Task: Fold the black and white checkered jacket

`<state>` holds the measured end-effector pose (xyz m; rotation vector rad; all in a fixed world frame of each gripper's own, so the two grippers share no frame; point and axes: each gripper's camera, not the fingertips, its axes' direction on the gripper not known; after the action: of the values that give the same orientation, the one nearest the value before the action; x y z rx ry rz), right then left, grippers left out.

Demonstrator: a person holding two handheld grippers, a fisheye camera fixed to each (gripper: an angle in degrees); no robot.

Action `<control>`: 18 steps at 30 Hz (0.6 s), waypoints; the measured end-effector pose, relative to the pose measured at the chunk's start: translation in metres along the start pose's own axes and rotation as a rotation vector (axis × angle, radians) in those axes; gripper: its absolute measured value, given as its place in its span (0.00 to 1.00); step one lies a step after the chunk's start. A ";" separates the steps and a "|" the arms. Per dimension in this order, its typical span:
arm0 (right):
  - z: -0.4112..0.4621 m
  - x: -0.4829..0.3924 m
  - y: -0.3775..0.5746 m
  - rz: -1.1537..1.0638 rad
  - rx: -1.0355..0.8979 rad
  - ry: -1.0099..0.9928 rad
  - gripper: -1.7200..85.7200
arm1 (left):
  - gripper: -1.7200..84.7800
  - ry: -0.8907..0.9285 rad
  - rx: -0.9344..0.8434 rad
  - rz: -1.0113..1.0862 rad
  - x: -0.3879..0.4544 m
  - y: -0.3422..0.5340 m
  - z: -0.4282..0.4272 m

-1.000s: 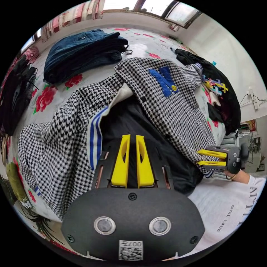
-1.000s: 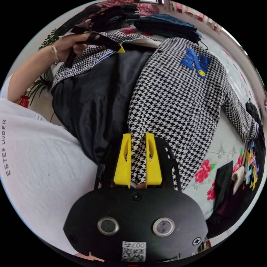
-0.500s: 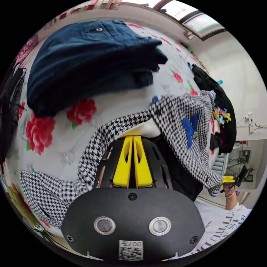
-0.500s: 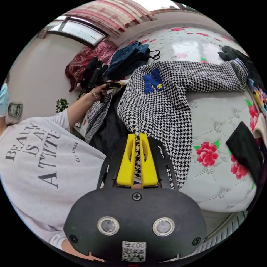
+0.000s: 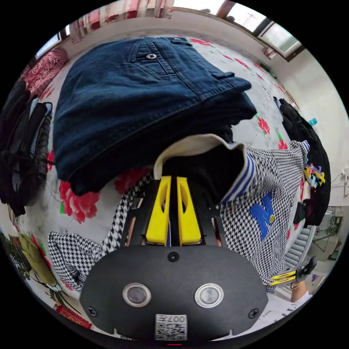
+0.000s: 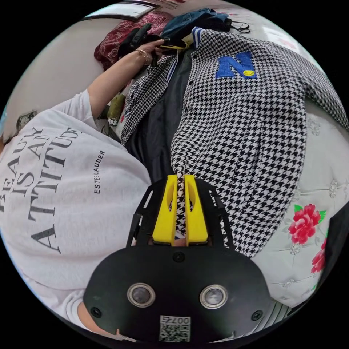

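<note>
Floral bedspread [image 6: 320,203] under jacket [image 6: 247,127]; both grippers [image 5: 173,181] [image 6: 180,180] clamp jacket; windows behind.

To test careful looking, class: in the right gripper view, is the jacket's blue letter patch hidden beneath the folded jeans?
No: the blue letter patch lies uncovered on the checkered jacket, apart from the folded jeans.

I see the jacket [image 6: 247,120] in black-and-white houndstooth check, with a blue letter patch [image 6: 234,65], blue-and-white striped collar trim [image 5: 240,178] and black lining [image 6: 160,112]. The folded jeans [image 5: 145,98] are dark blue. The bedspread [image 6: 316,203] is white with red flowers.
</note>
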<state>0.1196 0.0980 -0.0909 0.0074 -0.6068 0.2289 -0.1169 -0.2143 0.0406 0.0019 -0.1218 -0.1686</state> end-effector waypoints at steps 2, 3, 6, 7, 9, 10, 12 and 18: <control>0.004 -0.003 -0.001 -0.022 -0.011 0.011 0.03 | 0.03 -0.023 0.074 -0.023 0.000 0.052 -0.035; 0.001 -0.005 0.001 -0.040 -0.012 0.013 0.03 | 0.02 -0.019 0.087 -0.027 0.002 0.067 -0.042; -0.020 -0.007 0.012 -0.062 0.034 -0.006 0.03 | 0.01 0.081 0.104 -0.015 0.020 0.150 -0.060; -0.027 -0.006 0.015 -0.065 0.049 -0.016 0.03 | 0.01 0.138 0.087 0.007 0.033 0.184 -0.060; -0.053 -0.003 0.030 -0.075 0.115 -0.065 0.03 | 0.01 0.199 0.046 0.057 0.055 0.231 -0.055; -0.059 -0.002 0.033 -0.079 0.132 -0.079 0.03 | 0.01 0.240 0.005 0.087 0.070 0.259 -0.049; -0.083 0.005 0.048 -0.071 0.235 -0.147 0.03 | 0.01 0.293 -0.054 0.122 0.090 0.295 -0.042; -0.125 0.060 0.085 0.091 0.520 -0.507 0.03 | 0.07 0.493 -0.018 0.211 0.128 0.350 -0.046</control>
<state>0.2196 0.2028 -0.1647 0.5541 -1.0378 0.4750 0.0725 0.1091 0.0147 0.0123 0.3704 0.0452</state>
